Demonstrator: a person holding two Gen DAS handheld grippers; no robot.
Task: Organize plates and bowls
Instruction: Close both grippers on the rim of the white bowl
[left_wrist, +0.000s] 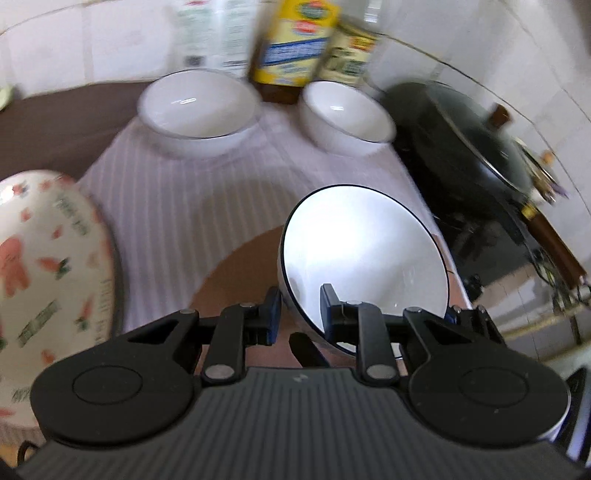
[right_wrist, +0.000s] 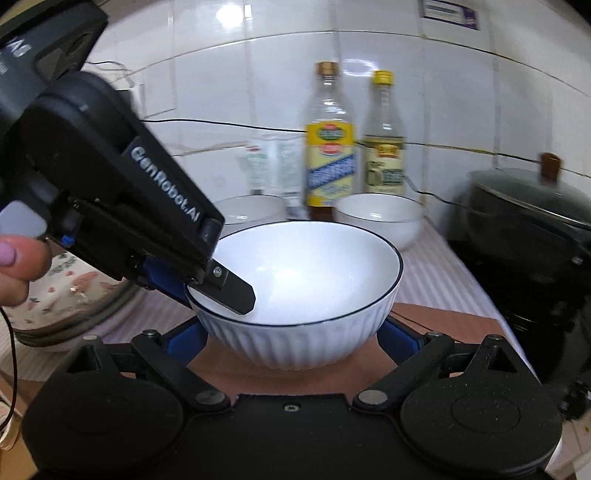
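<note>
A white ribbed bowl (left_wrist: 365, 251) with a thin dark rim hangs tilted over a brown board (left_wrist: 236, 269). My left gripper (left_wrist: 303, 314) is shut on its near rim, one finger inside and one outside. In the right wrist view the same bowl (right_wrist: 314, 266) sits between the two blue pads of my right gripper (right_wrist: 293, 339), which press on its lower sides. There the left gripper (right_wrist: 199, 291) comes in from the upper left, pinching the rim. Two more white bowls (left_wrist: 199, 107) (left_wrist: 347, 114) stand upright at the back of the striped cloth (left_wrist: 177, 206).
A plate with a carrot pattern (left_wrist: 48, 266) lies at the left. Sauce bottles (left_wrist: 291, 44) stand against the tiled wall behind the bowls. A dark lidded wok (left_wrist: 461, 136) fills the right side. A person's finger (right_wrist: 14, 266) shows at the left edge.
</note>
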